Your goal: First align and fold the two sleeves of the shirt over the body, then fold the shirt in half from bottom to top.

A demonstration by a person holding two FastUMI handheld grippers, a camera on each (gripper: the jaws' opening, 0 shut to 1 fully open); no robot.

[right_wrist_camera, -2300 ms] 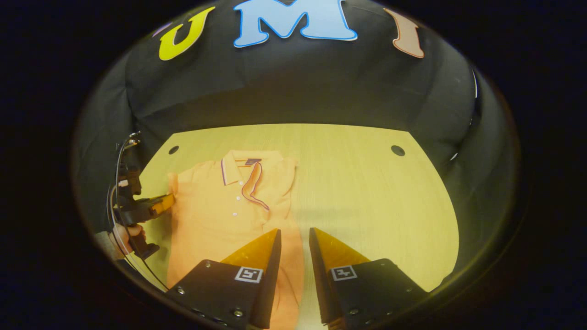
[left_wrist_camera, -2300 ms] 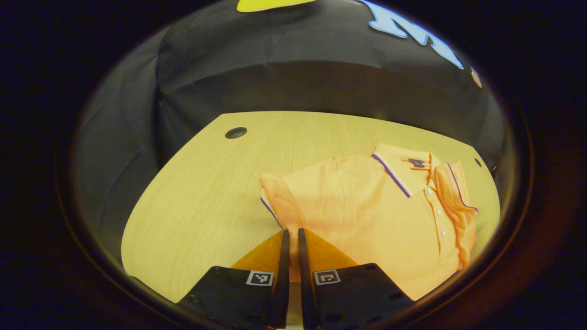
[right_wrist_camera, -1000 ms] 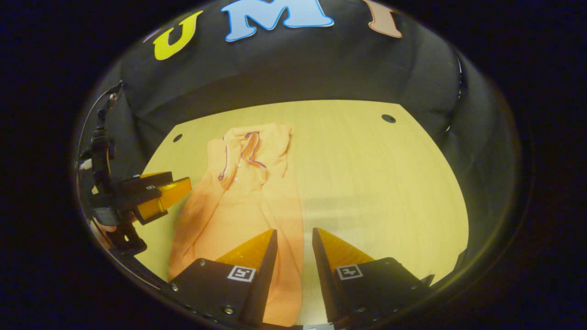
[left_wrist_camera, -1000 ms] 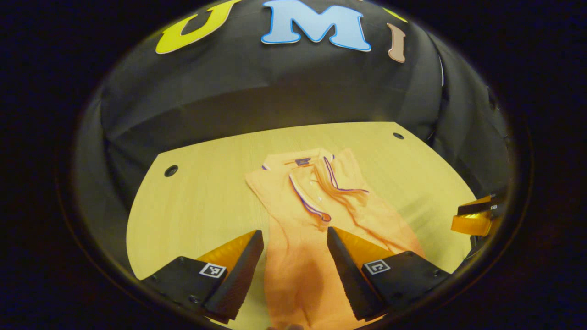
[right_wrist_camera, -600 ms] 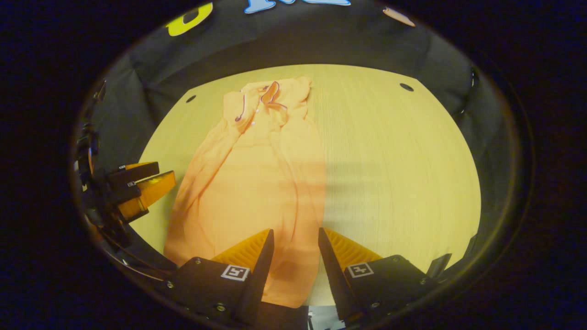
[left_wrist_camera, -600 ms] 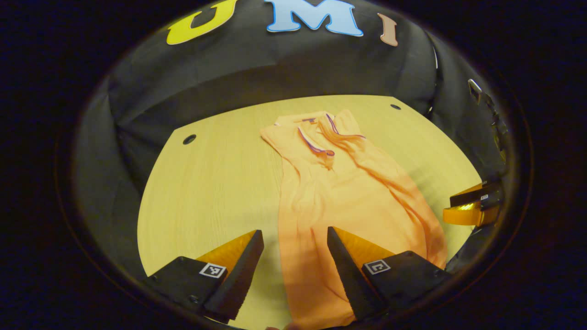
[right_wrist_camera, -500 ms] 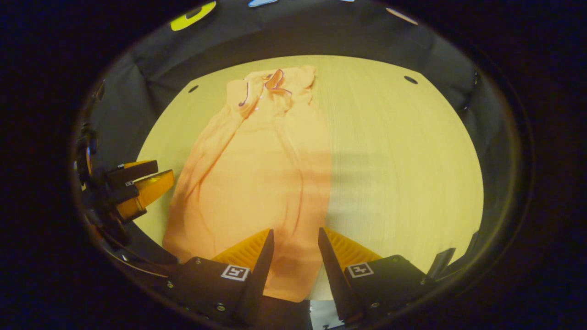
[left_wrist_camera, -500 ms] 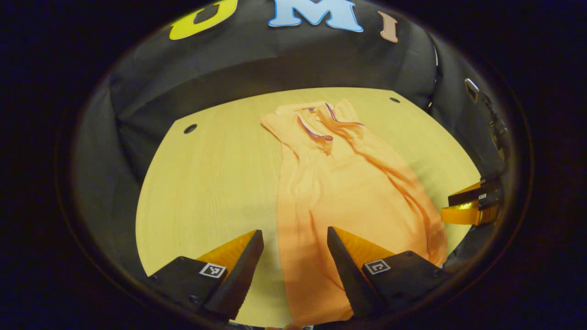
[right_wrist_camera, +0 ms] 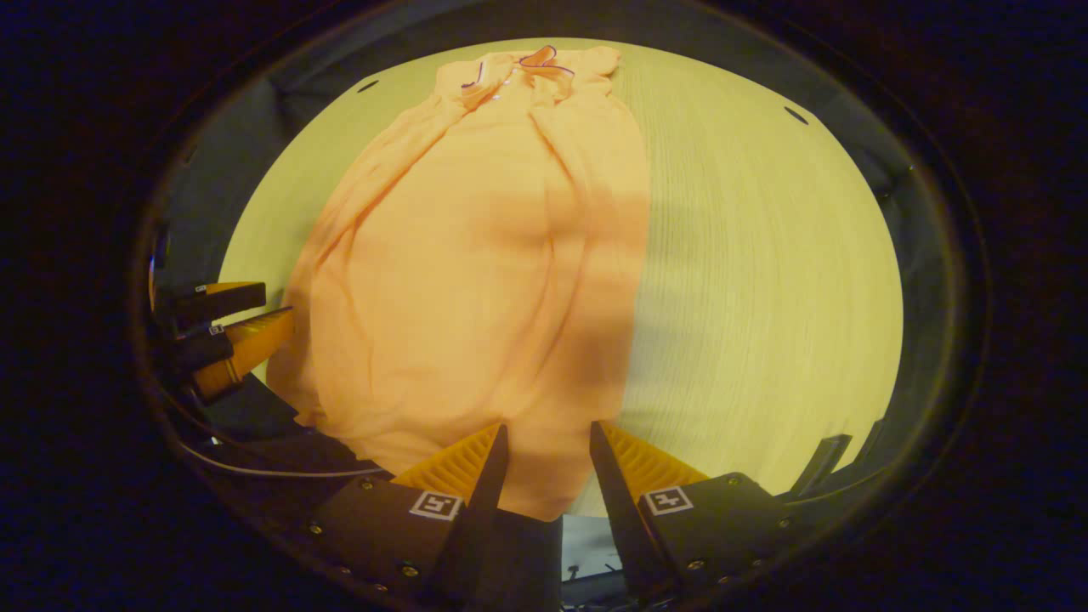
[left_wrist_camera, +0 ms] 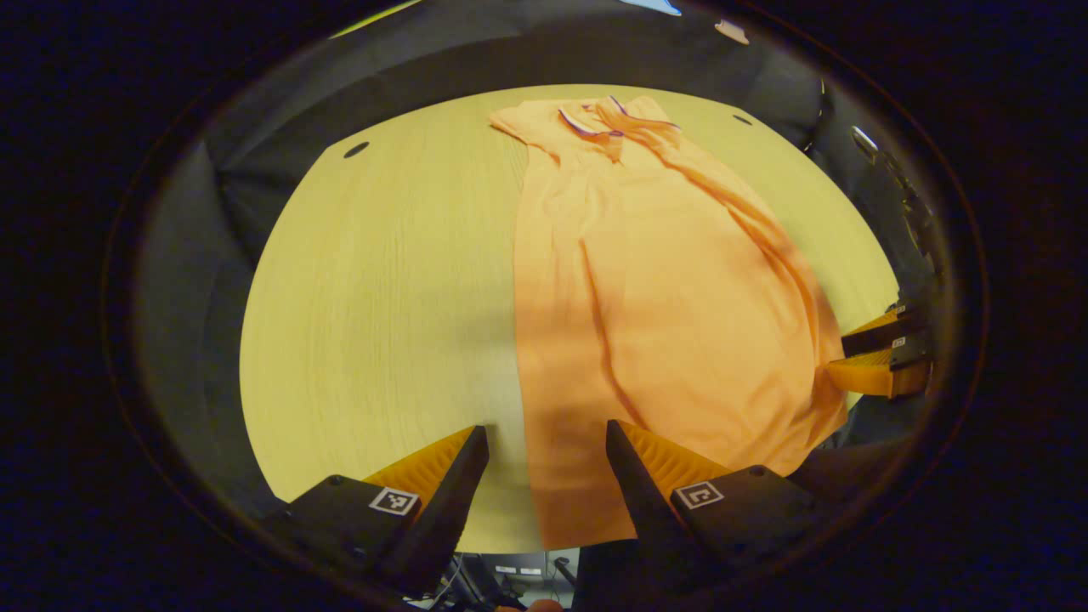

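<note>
Orange shirt (left_wrist_camera: 663, 280) x1 on table (left_wrist_camera: 374, 280); 2 hand-held grippers, left (left_wrist_camera: 544, 442) & right (right_wrist_camera: 544, 442), both apart.

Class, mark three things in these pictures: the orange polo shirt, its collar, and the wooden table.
orange polo shirt (right_wrist_camera: 476, 280), right gripper view, middle of the body.
collar (left_wrist_camera: 595, 127), left gripper view, striped edge at the far end.
wooden table (left_wrist_camera: 382, 280), left gripper view, bare top left of the shirt.

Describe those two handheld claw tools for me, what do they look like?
Each gripper, the left gripper and the right gripper, has two wedge-shaped fingers with ribbed faces that taper to a point. They are bolted to dark blocks, each bearing a small square black-and-white marker. A thin cable trails beside the left one.
</note>
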